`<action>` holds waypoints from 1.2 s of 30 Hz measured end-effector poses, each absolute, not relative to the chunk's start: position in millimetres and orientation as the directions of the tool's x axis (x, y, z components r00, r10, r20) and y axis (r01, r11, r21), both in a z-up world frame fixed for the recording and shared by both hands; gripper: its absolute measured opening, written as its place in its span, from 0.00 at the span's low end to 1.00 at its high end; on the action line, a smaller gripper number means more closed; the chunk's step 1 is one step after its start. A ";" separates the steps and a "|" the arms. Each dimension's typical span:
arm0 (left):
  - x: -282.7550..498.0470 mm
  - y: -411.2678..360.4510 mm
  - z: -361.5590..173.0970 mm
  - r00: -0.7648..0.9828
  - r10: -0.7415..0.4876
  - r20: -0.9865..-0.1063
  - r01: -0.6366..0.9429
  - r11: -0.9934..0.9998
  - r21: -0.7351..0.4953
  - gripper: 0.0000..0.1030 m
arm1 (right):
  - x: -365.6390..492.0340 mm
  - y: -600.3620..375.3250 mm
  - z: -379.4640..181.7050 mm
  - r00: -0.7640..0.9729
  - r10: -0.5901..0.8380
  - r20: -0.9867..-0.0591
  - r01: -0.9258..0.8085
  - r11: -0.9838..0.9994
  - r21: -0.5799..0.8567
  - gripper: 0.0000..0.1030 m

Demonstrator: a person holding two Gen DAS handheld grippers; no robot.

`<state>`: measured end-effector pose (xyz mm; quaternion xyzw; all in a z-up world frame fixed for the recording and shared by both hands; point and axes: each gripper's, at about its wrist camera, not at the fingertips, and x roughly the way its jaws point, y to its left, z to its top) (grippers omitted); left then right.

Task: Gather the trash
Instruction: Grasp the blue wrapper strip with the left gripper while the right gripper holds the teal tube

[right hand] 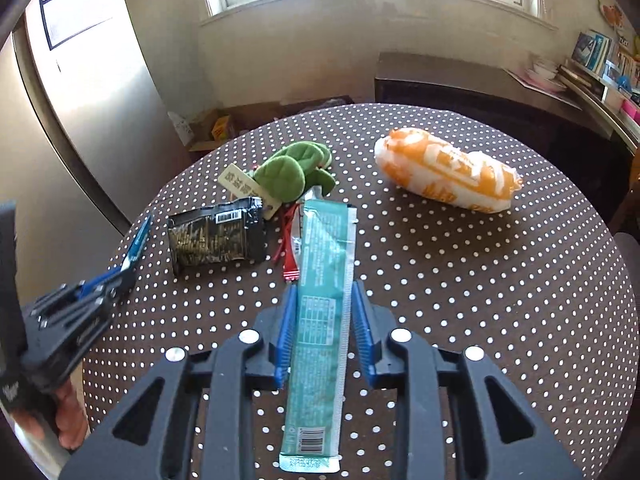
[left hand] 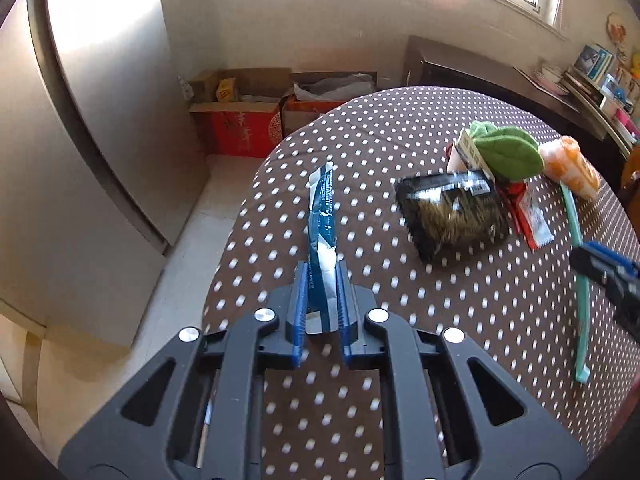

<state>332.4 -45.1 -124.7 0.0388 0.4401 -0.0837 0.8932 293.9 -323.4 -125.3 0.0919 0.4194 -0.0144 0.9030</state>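
My left jaws [left hand: 322, 280] pinch the blue wrapper [left hand: 322, 216] on edge near the polka-dot worktop's [right hand: 480, 300] left edge, while my right jaws [right hand: 322, 300] squeeze the long teal wrapper [right hand: 324, 300] lying toward its near edge.

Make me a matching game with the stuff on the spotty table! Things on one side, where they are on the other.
Things:
1. blue wrapper
2. long teal wrapper
3. orange and white packet
4. green plush toy

Places:
A. lying alone on the polka-dot tablecloth, no gripper near
B. pinched in the left gripper
C. between the fingers of the right gripper
D. at the far end of the black packet, with a paper tag

Pairs: 1-B, 2-C, 3-A, 4-D
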 end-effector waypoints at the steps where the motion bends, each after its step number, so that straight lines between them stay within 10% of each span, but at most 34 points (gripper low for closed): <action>1: 326.4 -42.1 -123.6 0.598 -0.122 -0.792 0.184 0.983 -0.013 0.13 | 294.1 -323.5 -124.6 0.647 0.054 -0.761 0.103 0.982 0.157 0.27; 15: 268.2 -7.0 -102.5 0.631 -0.131 -0.765 0.125 0.990 -0.066 0.13 | 244.1 -284.6 -96.2 0.688 0.102 -0.719 0.045 0.982 0.182 0.26; 17: 260.6 1.8 -101.4 0.637 -0.122 -0.761 0.108 0.992 -0.069 0.13 | 237.5 -274.4 -91.6 0.696 0.120 -0.708 0.022 0.982 0.188 0.09; 25: 232.8 36.2 -98.5 0.659 -0.081 -0.748 0.054 0.997 -0.060 0.13 | 235.1 -237.4 -95.8 0.694 0.157 -0.703 -0.032 0.982 0.188 0.07; 27: 227.1 43.4 -98.6 0.660 -0.066 -0.748 0.037 0.998 -0.056 0.13 | 236.3 -239.1 -97.9 0.687 0.143 -0.712 -0.015 0.983 0.183 0.10; 29: 222.0 50.3 -99.0 0.662 -0.062 -0.747 0.031 0.998 -0.056 0.13 | 240.4 -249.7 -103.9 0.681 0.093 -0.727 0.046 0.985 0.169 0.42; 33: 217.9 54.8 -102.6 0.660 -0.057 -0.749 0.024 0.998 -0.055 0.13 | 248.2 -261.8 -118.1 0.656 0.074 -0.751 0.086 0.981 0.172 0.45; 36: 219.4 54.8 -108.6 0.647 -0.059 -0.760 0.020 0.998 -0.060 0.13 | 258.9 -262.4 -138.4 0.582 0.103 -0.807 0.099 0.976 0.196 0.66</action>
